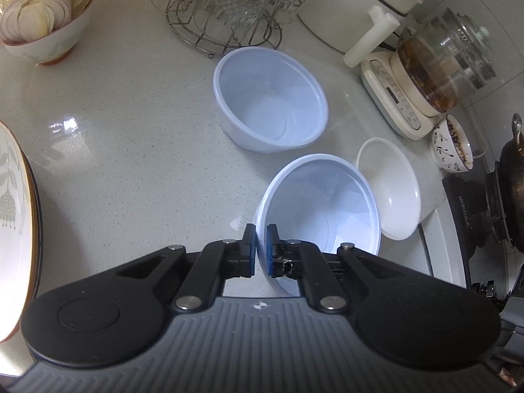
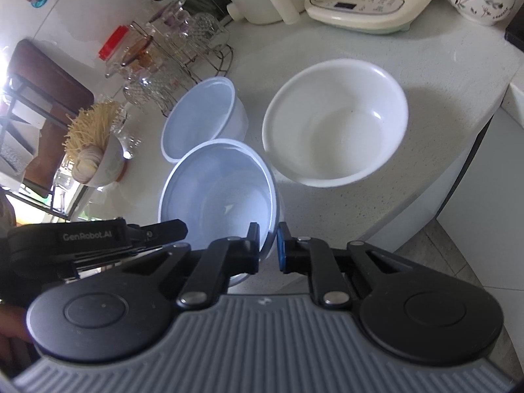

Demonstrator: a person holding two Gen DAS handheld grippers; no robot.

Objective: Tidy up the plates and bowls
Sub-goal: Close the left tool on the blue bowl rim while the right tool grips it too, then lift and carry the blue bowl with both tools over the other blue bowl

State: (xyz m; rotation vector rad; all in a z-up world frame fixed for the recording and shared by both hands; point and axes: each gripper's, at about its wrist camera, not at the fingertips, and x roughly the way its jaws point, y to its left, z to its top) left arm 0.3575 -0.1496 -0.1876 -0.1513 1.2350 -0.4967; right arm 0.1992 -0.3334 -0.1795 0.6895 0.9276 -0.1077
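So there's three bowls on the speckled desk (image 1: 131, 150). The near pale blue bowl (image 1: 321, 203) is tipped up on its side, rim pinched at the edge. A second pale blue bowl (image 1: 270, 104) sits upright further back, empty. The white bowl (image 2: 337, 121) is upright and empty too, just beside the tipped one. A leaf-patterned plate (image 1: 13, 222) with a brown rim sits far left.
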